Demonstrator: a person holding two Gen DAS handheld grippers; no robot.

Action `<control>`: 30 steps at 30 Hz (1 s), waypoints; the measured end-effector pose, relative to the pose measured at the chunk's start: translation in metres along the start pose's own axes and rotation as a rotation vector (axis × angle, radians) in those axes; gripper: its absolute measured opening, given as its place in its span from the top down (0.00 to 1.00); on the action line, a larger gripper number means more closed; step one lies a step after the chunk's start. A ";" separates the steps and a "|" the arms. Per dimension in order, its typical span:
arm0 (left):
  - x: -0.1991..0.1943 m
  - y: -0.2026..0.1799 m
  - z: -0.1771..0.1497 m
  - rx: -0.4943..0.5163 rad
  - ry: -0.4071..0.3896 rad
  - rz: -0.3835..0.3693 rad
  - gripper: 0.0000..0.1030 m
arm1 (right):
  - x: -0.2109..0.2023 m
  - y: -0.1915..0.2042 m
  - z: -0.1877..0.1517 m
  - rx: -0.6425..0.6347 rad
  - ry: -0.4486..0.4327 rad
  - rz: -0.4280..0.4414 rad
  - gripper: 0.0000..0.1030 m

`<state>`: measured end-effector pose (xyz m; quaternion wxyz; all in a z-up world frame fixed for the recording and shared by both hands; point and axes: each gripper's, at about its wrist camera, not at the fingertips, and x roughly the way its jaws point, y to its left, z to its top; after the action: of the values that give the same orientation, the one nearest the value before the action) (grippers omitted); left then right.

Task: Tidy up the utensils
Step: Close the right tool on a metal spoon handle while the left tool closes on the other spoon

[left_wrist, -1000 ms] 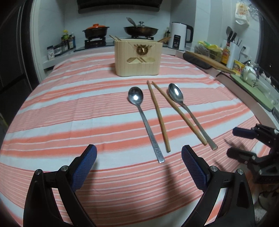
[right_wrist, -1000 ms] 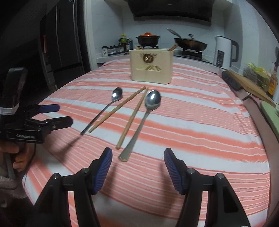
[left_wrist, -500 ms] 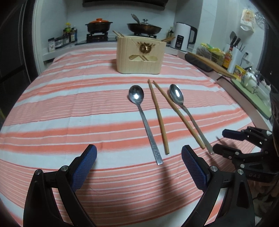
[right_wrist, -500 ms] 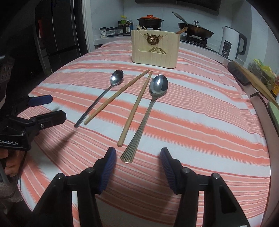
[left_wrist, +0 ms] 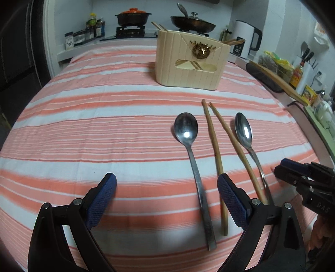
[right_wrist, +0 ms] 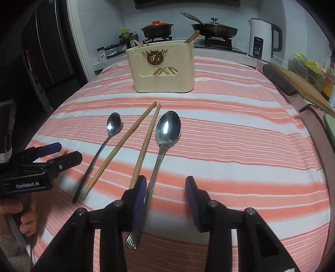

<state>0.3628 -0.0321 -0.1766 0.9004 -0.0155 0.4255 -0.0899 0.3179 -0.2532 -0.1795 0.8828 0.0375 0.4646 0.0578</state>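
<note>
Utensils lie side by side on a tabletop [left_wrist: 83, 129] covered in an orange-and-white striped cloth: a plain-handled spoon [left_wrist: 193, 159], two wooden chopsticks [left_wrist: 213, 144], and a ridged-handled spoon [right_wrist: 159, 154], all with their bowls or tips toward a cream utensil holder [left_wrist: 191, 60] that stands farther back, apart from them. More chopsticks [right_wrist: 191, 37] stick out of the holder's top. Left gripper [left_wrist: 166, 200] hangs low over the near ends of the plain-handled spoon and the nearer chopstick, its blue pads [left_wrist: 101, 198] spread wide with the spoon handle passing between them, untouched. Right gripper [right_wrist: 165, 200] hangs over the ridged-handled spoon; its jaws have just been closing but a clear gap remains, and the handle runs along the inner face of the left pad [right_wrist: 138, 200], whether touching or just beside cannot be told. Each gripper appears at the edge of the other's view, held in a person's hand [right_wrist: 14, 217]. Behind the tabletop stand a stove with an orange-lidded pot [left_wrist: 133, 17], a lidded pan [left_wrist: 192, 22], and a white kettle [right_wrist: 262, 38].
</note>
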 end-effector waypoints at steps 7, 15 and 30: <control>0.015 -0.009 0.004 0.053 0.014 0.061 0.07 | 0.023 0.007 0.011 -0.003 0.041 0.017 0.72; 0.026 -0.011 0.004 0.079 0.059 0.085 0.13 | 0.040 0.014 0.015 -0.052 0.065 -0.014 0.85; 0.021 0.000 0.003 0.100 0.096 0.023 0.15 | 0.028 -0.013 0.007 -0.060 0.051 -0.094 0.84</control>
<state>0.3785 -0.0358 -0.1909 0.8795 0.0389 0.4634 -0.1012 0.3400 -0.2620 -0.1997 0.8731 -0.0123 0.4864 0.0310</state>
